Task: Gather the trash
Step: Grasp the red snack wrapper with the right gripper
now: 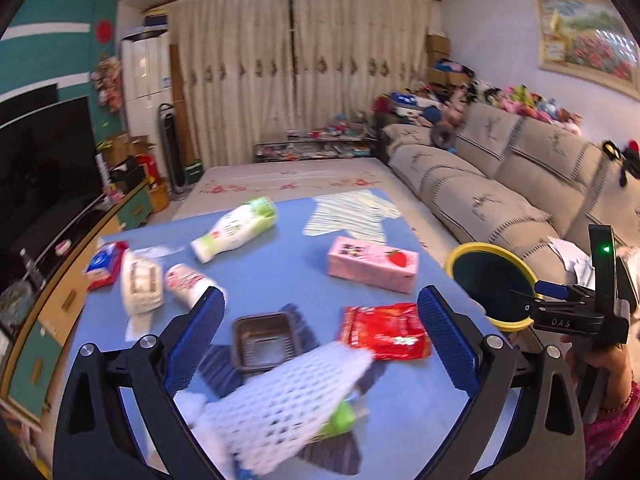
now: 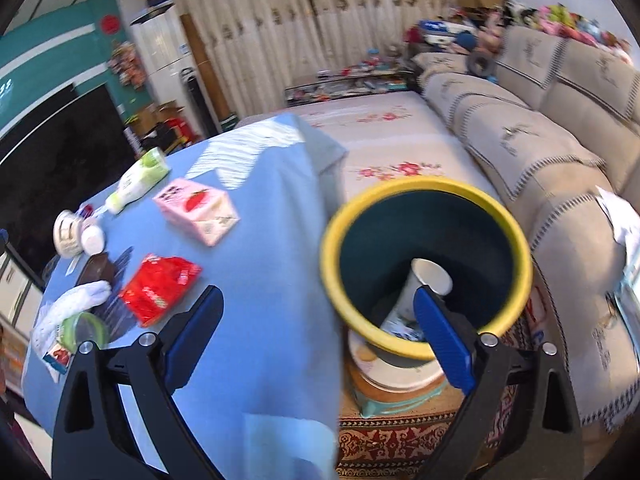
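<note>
Left gripper (image 1: pixel 320 344) jaws wide, empty, poised over red snack wrapper (image 1: pixel 384 332). Right gripper (image 2: pixel 320 334) also spread, empty, beside yellow-rimmed bin (image 2: pixel 428 268), paper cup (image 2: pixel 428 280) inside.

Bin (image 2: pixel 424 216) mouth open; litter crowds the table (image 1: pixel 280 272)

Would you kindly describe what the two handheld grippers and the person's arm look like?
Both the left gripper and the right gripper have black linkage arms with silver pivot bolts and ribbed blue finger pads. Seen side-on, the right unit reads "DAS" and shows a green light. The person's arm wears a thin bracelet beside pink patterned clothing.
</note>
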`<state>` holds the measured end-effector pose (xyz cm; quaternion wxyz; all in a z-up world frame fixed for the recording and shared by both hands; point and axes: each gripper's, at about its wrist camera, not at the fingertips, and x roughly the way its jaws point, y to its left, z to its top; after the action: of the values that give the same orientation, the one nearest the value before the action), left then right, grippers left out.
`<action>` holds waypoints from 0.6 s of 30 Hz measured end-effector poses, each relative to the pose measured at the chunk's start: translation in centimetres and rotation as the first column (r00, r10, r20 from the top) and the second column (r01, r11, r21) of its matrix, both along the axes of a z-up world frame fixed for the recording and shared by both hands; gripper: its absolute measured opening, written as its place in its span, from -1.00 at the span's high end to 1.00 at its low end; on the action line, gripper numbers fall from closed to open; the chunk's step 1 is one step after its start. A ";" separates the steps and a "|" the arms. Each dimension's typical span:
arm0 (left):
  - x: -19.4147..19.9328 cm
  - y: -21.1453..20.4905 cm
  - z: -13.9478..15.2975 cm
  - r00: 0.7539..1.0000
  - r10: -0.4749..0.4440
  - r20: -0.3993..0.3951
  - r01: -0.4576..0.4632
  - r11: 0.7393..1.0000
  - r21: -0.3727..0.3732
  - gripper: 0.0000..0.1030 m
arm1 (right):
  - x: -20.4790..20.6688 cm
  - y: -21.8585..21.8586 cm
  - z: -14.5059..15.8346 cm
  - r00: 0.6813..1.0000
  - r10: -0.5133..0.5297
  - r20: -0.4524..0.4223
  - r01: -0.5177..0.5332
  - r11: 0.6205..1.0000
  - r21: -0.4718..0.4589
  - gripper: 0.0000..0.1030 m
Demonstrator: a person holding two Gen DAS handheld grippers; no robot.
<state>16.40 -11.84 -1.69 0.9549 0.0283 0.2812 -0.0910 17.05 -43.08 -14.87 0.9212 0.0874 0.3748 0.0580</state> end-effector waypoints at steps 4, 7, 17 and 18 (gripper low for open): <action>-0.8 2.8 -0.3 0.998 0.059 0.018 -0.058 0.998 -0.003 -0.86 | 1.0 4.3 -0.3 0.993 0.118 -0.021 -0.118 0.993 0.020 -0.77; -0.9 3.7 -0.4 0.997 0.073 0.020 -0.073 0.997 -0.019 -0.86 | 2.2 7.0 -1.2 0.986 0.151 -0.075 -0.151 0.988 0.002 -0.77; -1.6 5.5 -1.3 0.994 0.101 0.029 -0.100 0.995 -0.030 -0.86 | 4.3 11.4 -3.4 0.977 0.146 -0.153 -0.151 0.988 -0.018 -0.33; -1.7 5.7 -1.4 0.994 0.103 0.029 -0.102 0.994 -0.030 -0.86 | 4.6 11.6 -3.4 0.979 0.139 -0.152 -0.145 0.989 -0.026 -0.30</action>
<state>14.74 -6.15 -3.13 0.9628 0.0016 0.2662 -0.0456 21.66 -31.44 -18.28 0.8854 0.0476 0.4491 0.1098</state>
